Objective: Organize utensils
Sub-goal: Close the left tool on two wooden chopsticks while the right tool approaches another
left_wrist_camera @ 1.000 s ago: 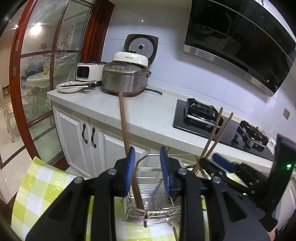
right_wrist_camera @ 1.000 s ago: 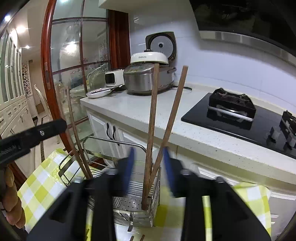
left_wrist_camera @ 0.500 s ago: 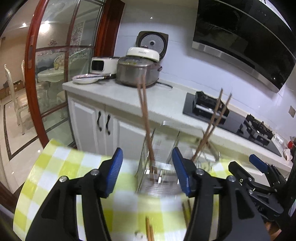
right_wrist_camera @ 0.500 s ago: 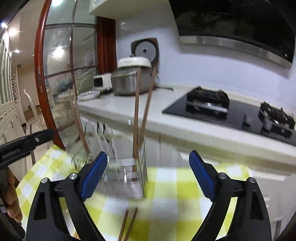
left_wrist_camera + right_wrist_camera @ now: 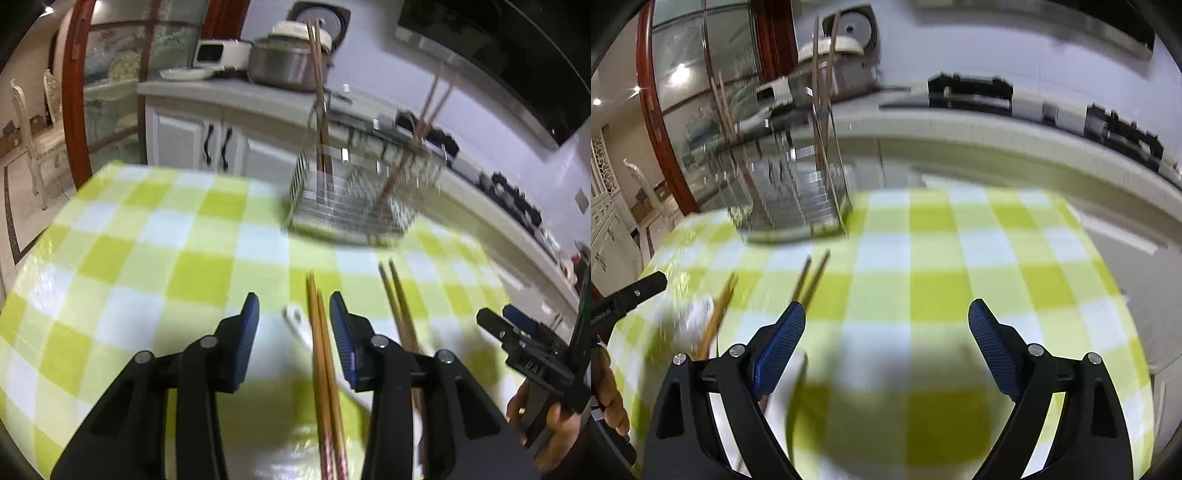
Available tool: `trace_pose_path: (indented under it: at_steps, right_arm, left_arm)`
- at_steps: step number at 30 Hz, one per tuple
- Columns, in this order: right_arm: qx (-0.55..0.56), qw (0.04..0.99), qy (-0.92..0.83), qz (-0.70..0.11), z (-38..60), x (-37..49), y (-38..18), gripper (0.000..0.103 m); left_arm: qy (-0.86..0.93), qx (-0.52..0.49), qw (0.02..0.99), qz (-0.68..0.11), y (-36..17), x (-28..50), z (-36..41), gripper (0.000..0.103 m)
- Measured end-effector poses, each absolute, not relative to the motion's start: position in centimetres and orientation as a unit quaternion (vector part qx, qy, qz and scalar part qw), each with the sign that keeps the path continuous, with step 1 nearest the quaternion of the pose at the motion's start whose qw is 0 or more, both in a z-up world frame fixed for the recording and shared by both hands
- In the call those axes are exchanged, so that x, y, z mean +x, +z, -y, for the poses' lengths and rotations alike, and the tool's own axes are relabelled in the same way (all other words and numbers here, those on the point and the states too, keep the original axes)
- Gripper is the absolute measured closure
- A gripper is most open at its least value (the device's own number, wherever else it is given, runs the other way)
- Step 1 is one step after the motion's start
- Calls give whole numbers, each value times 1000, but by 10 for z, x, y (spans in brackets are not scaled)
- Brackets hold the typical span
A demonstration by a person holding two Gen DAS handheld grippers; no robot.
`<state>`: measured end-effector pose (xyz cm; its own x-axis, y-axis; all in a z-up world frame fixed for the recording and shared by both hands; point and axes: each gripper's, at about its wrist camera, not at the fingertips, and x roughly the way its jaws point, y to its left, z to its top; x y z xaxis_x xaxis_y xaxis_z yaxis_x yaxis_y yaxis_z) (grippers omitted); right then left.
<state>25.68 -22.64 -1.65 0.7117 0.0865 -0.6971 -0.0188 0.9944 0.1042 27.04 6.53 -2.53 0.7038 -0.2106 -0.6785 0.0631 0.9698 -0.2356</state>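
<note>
A wire utensil rack (image 5: 351, 203) stands on the green checked tablecloth with chopsticks upright in it; it also shows in the right wrist view (image 5: 790, 199). A light chopstick pair (image 5: 323, 354) lies on the cloth between the open fingers of my left gripper (image 5: 293, 332). A darker pair (image 5: 397, 306) lies to its right, and shows in the right wrist view (image 5: 810, 277). A white spoon rest (image 5: 295, 317) lies by the light pair. My right gripper (image 5: 886, 343) is wide open and empty above the cloth.
The kitchen counter (image 5: 236, 96) behind the table holds a rice cooker (image 5: 291, 62) and a gas hob (image 5: 971, 92). A glass door with a red frame (image 5: 74, 92) is at the left. The tablecloth (image 5: 942, 258) spreads to the right.
Both grippers have pulled back from the rack and tilted down toward the table. The loose chopsticks on the cloth have come into view between and beside the fingers.
</note>
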Motion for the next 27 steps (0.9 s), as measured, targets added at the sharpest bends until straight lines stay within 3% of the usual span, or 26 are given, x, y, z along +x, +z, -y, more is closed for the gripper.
trace_pose_path:
  at_steps: [13,27]
  right_arm:
    - [77,902,63,-419,225,247,-49,19]
    - [86,894,60,-436,230,253,-60,19]
  left_arm:
    - [-92,-69,899,-423,-54,271,-43,85]
    - [-87,-46,893,-439,-64,289,-25,92]
